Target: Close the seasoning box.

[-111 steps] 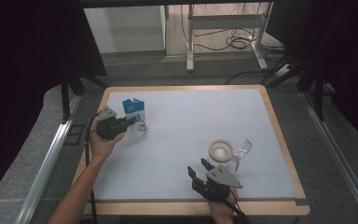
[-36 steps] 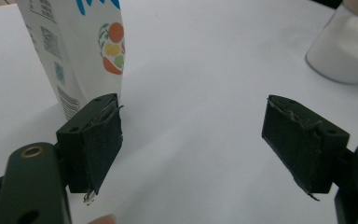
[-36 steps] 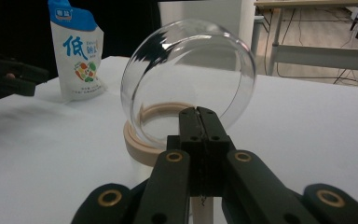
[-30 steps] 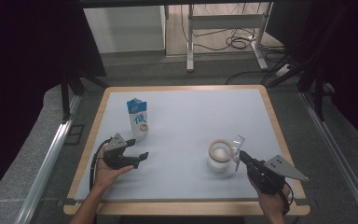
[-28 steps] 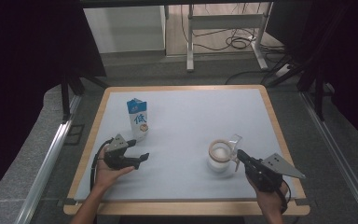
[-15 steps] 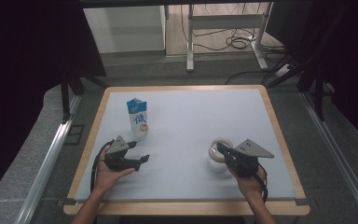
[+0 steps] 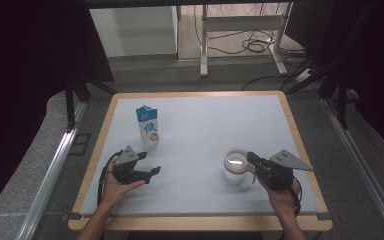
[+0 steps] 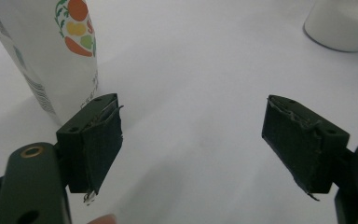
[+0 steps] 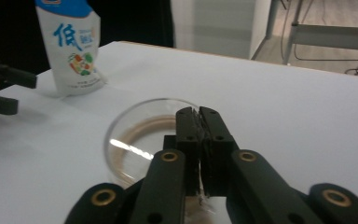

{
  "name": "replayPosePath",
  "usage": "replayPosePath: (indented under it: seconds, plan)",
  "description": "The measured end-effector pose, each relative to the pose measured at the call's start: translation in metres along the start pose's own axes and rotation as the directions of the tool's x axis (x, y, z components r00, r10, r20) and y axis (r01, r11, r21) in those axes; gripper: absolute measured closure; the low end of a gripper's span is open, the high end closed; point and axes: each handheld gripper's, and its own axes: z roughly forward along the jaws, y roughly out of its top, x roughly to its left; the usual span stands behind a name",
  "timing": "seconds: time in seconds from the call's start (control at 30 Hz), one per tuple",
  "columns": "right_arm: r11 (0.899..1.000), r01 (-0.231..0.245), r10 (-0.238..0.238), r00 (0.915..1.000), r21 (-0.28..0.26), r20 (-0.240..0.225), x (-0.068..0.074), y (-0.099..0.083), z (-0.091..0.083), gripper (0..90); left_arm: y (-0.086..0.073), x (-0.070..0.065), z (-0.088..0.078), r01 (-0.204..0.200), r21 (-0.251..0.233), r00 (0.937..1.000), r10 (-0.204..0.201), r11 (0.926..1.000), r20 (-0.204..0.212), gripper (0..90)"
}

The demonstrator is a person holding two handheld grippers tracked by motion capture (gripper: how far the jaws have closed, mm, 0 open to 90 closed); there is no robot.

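Note:
A white and blue milk carton (image 7: 147, 127) stands upright at the left of the white board; it also shows in the right gripper view (image 9: 74, 51) and the left gripper view (image 8: 60, 51). My left gripper (image 7: 152, 172) rests in front of it, open, its jaws (image 8: 193, 105) wide apart with nothing between them. A clear glass cup (image 7: 235, 167) stands at the near right. My right gripper (image 7: 252, 161) reaches it from the right. Its jaws (image 9: 198, 112) lie over the cup's rim (image 9: 135, 135), shut on the clear handle.
The board has a wooden frame (image 7: 300, 145) and a broad bare white middle (image 7: 210, 125). Dark curtains flank the table. A metal stand's legs and cables (image 7: 245, 47) lie on the floor behind it.
My right gripper has swung from pointing up-left at the cup's right side to lying level beside it, with the hand shifting. The left gripper and the carton have kept still over the last second.

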Motion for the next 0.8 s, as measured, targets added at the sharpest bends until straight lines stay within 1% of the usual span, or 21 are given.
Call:
replayPosePath:
  seconds: [0.1,0.17,0.23,0.3,0.33,0.43,0.47,0.5,0.57,0.63,0.8]
  plan:
    - [1.000,-0.024,0.024,0.9995,-0.008,0.022,-0.012,-0.005,-0.007,80.1,0.000,-0.001,0.001,-0.001,0.003,1.0000,0.001,1.0000,0.000,20.2]
    - [0.999,-0.034,0.035,0.9987,-0.008,0.038,-0.020,-0.008,-0.010,74.1,-0.001,-0.001,0.002,-0.002,0.006,1.0000,0.002,1.0000,0.001,20.2]
    - [0.999,-0.045,0.045,0.9977,-0.001,0.052,-0.030,-0.013,-0.013,69.0,-0.001,-0.002,0.002,0.003,0.008,1.0000,-0.003,1.0000,0.002,20.0]
    - [0.998,-0.065,0.065,0.9960,0.001,0.062,-0.042,-0.019,-0.014,64.6,-0.002,-0.001,0.003,0.002,0.019,1.0000,-0.002,0.9998,-0.003,19.9]
    - [0.997,-0.070,0.069,0.9950,0.012,0.072,-0.048,-0.022,-0.014,61.5,-0.002,-0.001,0.003,0.002,0.020,1.0000,-0.002,0.9998,-0.006,19.9]
    - [0.998,-0.064,0.060,0.9924,0.029,0.108,-0.058,-0.032,-0.013,53.2,-0.002,-0.001,0.004,0.011,0.024,0.9999,-0.011,0.9997,-0.008,19.9]
    - [0.998,-0.054,0.049,0.9897,0.033,0.135,-0.062,-0.036,-0.012,51.8,-0.002,-0.001,0.004,0.012,0.026,0.9999,-0.011,0.9996,-0.009,19.9]
    - [0.998,-0.049,0.044,0.9880,0.034,0.148,-0.064,-0.040,-0.011,51.0,-0.003,-0.001,0.005,0.009,0.029,0.9999,-0.009,0.9995,-0.011,19.9]
    - [0.998,-0.057,0.050,0.9874,0.037,0.150,-0.069,-0.047,-0.009,49.9,-0.003,-0.001,0.006,0.012,0.035,0.9999,-0.012,0.9993,-0.012,19.9]
    - [0.997,-0.063,0.056,0.9884,0.047,0.141,-0.074,-0.053,-0.007,48.6,-0.003,-0.001,0.006,0.014,0.038,0.9998,-0.014,0.9992,-0.011,20.0]
    - [0.993,-0.075,0.062,0.9873,0.087,0.146,-0.077,-0.065,-0.003,46.7,-0.004,-0.001,0.007,0.016,0.049,0.9998,-0.016,0.9987,-0.007,20.0]
